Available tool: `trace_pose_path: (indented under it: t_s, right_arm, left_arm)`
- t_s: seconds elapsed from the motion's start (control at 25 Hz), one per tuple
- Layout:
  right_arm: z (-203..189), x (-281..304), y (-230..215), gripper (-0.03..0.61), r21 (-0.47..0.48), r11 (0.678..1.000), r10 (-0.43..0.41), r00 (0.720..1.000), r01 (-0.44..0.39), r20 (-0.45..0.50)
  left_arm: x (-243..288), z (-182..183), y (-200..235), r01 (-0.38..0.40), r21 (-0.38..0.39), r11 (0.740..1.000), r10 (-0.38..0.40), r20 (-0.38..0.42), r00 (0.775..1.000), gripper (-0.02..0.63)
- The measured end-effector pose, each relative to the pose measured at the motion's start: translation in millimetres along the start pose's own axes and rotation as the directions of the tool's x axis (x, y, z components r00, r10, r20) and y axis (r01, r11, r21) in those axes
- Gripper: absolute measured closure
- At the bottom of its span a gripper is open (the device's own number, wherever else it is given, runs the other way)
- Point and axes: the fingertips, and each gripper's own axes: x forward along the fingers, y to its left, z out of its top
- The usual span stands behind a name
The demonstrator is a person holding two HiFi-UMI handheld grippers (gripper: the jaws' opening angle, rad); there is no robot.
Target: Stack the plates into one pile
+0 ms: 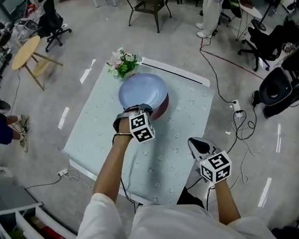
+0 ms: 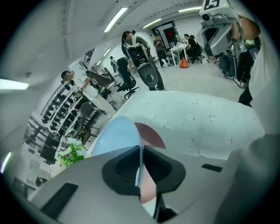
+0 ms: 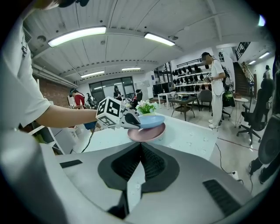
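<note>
Over pink plate (image 1: pixel 162 109) on table (image 1: pixel 185 139): blue plate (image 1: pixel 143 90) held by its near rim, pinched between the fingers of left gripper (image 1: pixel 138 108) (rim edge-on in a narrow gap). I note right gripper (image 1: pixel 199 144) closed, empty, well apart.

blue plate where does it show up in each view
Head view: blue plate at upper centre, over the pink plate.
Left gripper view: blue plate lower left of centre, rim between the fingers of the left gripper.
Right gripper view: blue plate at centre, just above the pink plate.
Shared landmark: the flowers right behind the plates.
</note>
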Motion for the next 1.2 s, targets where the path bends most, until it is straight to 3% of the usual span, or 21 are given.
trace_pose_path:
  t_s: [0.24, 0.36, 0.52, 0.64, 0.76, 0.92, 0.96, 1.08, 1.2]
  right_arm:
    - [-2, 11, -12, 0.565, 0.007, 1.000, 0.011, 1.000, -0.011, -0.009]
    - [1, 14, -8, 0.565, 0.011, 0.999, 0.050, 0.999, -0.050, 0.017]
    - [5, 18, -6, 0.565, -0.058, 0.996, 0.068, 0.998, -0.067, 0.013]
    - [11, 16, -3, 0.565, -0.056, 0.993, 0.108, 0.993, -0.105, 0.041]
    - [17, 10, 5, 0.565, -0.046, 0.987, 0.155, 0.985, -0.152, 0.077]
    - [17, 3, 11, 0.565, -0.064, 0.986, 0.157, 0.985, -0.152, 0.078]
    - [17, 0, 12, 0.565, -0.067, 0.987, 0.150, 0.986, -0.145, 0.076]
    - [16, -4, 7, 0.565, -0.083, 0.992, 0.096, 0.994, -0.091, 0.058]
    - [24, -9, 3, 0.565, -0.134, 0.990, 0.039, 0.998, -0.032, 0.050]
  left_arm:
    - [21, 0, -14, 0.122, -0.007, 0.992, -0.122, -0.004, 0.993, 0.575]
    - [29, -5, -25, 0.199, -0.055, 0.979, -0.199, -0.003, 0.980, 0.575]
    - [36, -7, -39, 0.282, -0.135, 0.950, -0.279, 0.041, 0.959, 0.572]
    - [37, -5, -44, 0.309, -0.195, 0.931, -0.300, 0.077, 0.951, 0.571]
    - [37, -6, -43, 0.303, -0.222, 0.927, -0.292, 0.082, 0.953, 0.564]
    - [27, -6, -47, 0.296, -0.255, 0.921, -0.281, 0.094, 0.955, 0.430]
    - [23, -7, -46, 0.280, -0.255, 0.925, -0.265, 0.093, 0.960, 0.430]
    - [4, -10, -36, 0.174, -0.270, 0.947, -0.150, 0.106, 0.983, 0.430]
    - [-29, -16, -13, 0.024, -0.371, 0.928, 0.030, 0.139, 0.990, 0.437]
